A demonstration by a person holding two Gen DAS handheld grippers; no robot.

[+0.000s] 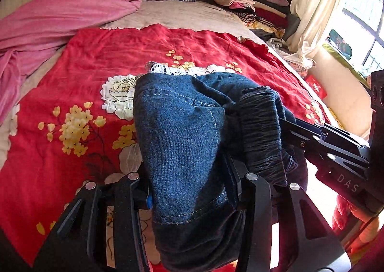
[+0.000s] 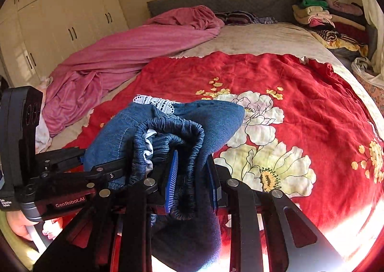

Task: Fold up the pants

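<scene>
The dark blue denim pants with a stretchy gathered waistband (image 1: pixel 182 132) are held up above the near edge of the bed, over the red bedspread with big white and yellow flowers (image 1: pixel 100 51). Both tools hold them side by side.

The left gripper (image 1: pixel 189 195) has its jaws pinching the thick denim next to the waistband. The right gripper (image 2: pixel 192 183) has its jaws pinching the waistband between blue ribbed pads (image 2: pixel 172 180).

A bit of white lace cloth (image 2: pixel 153 101) peeks out behind the pants. I cannot tell if it is part of them.

The pants are all bunched up, so the legs could land twisted and the fold would come out crooked. The waistband is thick and stretchy, so it could slip out if one tool pulls too hard.
</scene>
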